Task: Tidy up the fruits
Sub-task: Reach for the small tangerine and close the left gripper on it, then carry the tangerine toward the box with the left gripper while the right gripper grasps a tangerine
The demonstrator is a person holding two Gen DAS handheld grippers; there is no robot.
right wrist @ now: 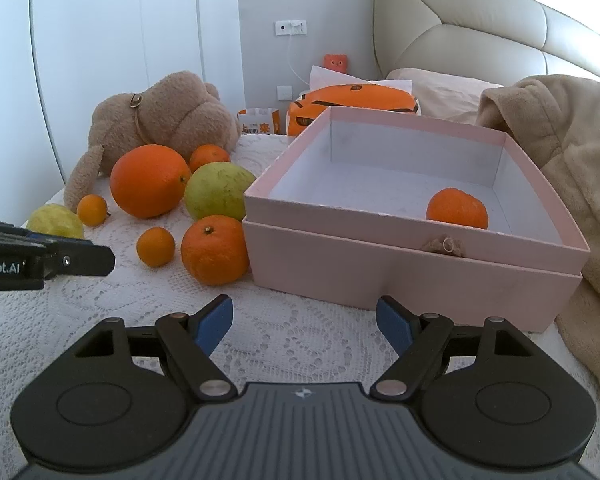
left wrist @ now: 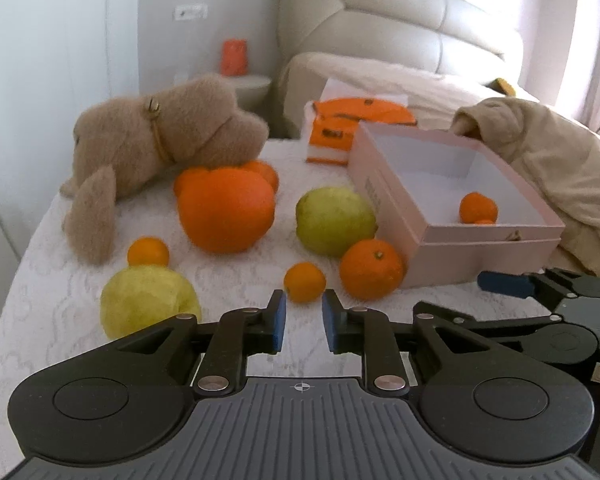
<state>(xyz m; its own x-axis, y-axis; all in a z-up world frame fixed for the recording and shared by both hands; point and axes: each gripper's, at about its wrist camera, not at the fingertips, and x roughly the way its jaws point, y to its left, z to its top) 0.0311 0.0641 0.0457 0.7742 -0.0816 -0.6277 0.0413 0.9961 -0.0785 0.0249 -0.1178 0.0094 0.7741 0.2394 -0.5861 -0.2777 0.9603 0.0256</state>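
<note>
Lace cloth [right wrist: 100,312]; round oranges [right wrist: 150,180]; square pink cardboard box [right wrist: 416,276].

The box [right wrist: 412,276] was pale pink outside and white inside, holding 1 orange tangerine [right wrist: 457,208]. The cloth [right wrist: 292,340] was white with a lace pattern. 2 pears [left wrist: 334,220] were yellow-green. The plush dog [right wrist: 160,120] was tan; the gripper pads [right wrist: 214,324] were blue.

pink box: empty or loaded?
Nearly empty: the pink box holds one orange; the rest of its white floor is bare.
</note>
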